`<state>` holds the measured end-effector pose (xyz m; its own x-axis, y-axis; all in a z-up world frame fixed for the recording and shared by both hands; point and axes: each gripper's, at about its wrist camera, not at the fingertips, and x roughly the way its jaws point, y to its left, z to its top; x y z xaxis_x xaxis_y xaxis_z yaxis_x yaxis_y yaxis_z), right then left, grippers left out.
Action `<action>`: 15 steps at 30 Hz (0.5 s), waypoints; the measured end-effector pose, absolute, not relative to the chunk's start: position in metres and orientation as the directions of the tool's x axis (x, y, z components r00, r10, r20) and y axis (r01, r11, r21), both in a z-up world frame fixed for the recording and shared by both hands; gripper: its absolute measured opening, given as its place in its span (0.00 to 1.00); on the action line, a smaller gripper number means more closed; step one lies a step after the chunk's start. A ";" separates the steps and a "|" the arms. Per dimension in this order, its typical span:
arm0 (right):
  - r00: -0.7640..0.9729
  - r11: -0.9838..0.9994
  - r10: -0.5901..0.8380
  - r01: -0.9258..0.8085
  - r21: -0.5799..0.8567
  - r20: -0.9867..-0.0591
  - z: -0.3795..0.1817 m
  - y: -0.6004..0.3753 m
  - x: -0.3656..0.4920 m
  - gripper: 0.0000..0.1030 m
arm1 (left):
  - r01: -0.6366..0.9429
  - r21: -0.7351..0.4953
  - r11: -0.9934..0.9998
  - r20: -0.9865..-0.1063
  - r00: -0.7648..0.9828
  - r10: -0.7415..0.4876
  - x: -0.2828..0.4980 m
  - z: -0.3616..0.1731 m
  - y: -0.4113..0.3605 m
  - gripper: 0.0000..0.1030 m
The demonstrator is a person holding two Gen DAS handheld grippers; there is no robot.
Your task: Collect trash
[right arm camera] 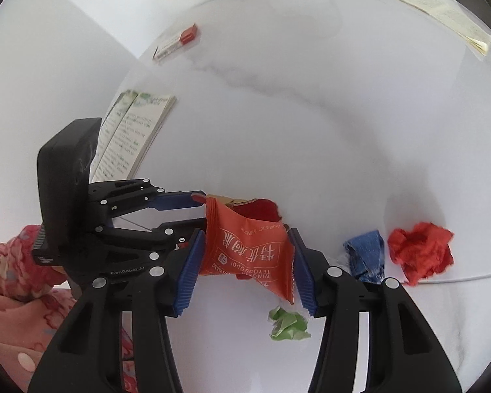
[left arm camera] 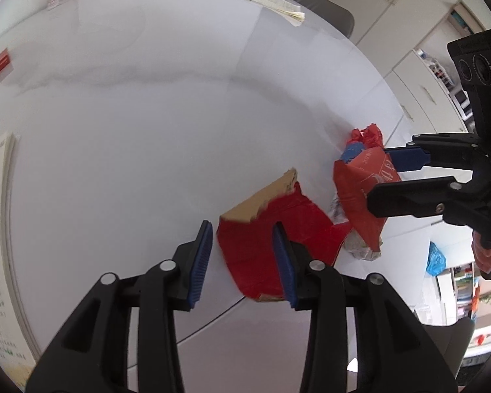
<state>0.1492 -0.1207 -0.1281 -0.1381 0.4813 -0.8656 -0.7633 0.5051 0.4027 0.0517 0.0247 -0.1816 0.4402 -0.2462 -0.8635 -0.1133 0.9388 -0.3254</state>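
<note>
Orange printed foil wrapper (right arm camera: pixel 245 255) is clamped in right claw (right arm camera: pixel 245 268), lifted; left claw (left arm camera: pixel 242 262) clamps red torn cardboard (left arm camera: pixel 262 239). Red (right arm camera: pixel 419 252), blue (right arm camera: pixel 366 252), green (right arm camera: pixel 288 324) paper wads remain on surface (right arm camera: pixel 311 114) at 3 to 5 o'clock

Your white, faintly veined table (right arm camera: pixel 311 114) carries everything. Right of your right tongs (right arm camera: pixel 245 271) lie a crumpled blue scrap (right arm camera: pixel 366 255) and, beyond it, a crumpled red wad (right arm camera: pixel 420 252). A green paper ball (right arm camera: pixel 288 324) lies just below those tongs. An open booklet (right arm camera: pixel 131 134) rests up-left of them, a small red-and-white box (right arm camera: pixel 176 42) farther off, papers (right arm camera: pixel 442 9) at far right.
</note>
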 end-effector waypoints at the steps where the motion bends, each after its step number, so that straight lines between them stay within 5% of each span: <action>1: -0.126 0.518 0.489 -0.754 0.404 -0.863 -0.125 -0.126 0.150 0.50 | -0.087 -0.317 0.945 -0.863 0.439 -0.249 0.053 -0.181 0.022 0.40; 10: 0.021 0.644 0.552 -0.645 0.410 -0.834 -0.088 -0.181 0.131 0.50 | 0.111 -0.278 0.954 -0.864 0.406 -0.299 0.075 -0.177 0.006 0.41; 15: 0.098 0.706 0.563 -0.574 0.416 -0.821 -0.074 -0.212 0.110 0.50 | 0.208 -0.259 0.943 -0.865 0.384 -0.322 0.079 -0.175 0.001 0.11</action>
<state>0.1097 -0.2117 -0.0739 0.0976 0.5628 -0.8208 -0.5736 0.7058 0.4158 0.0786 0.0006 -0.1753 0.3841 -0.3221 -0.8653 0.2085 0.9432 -0.2586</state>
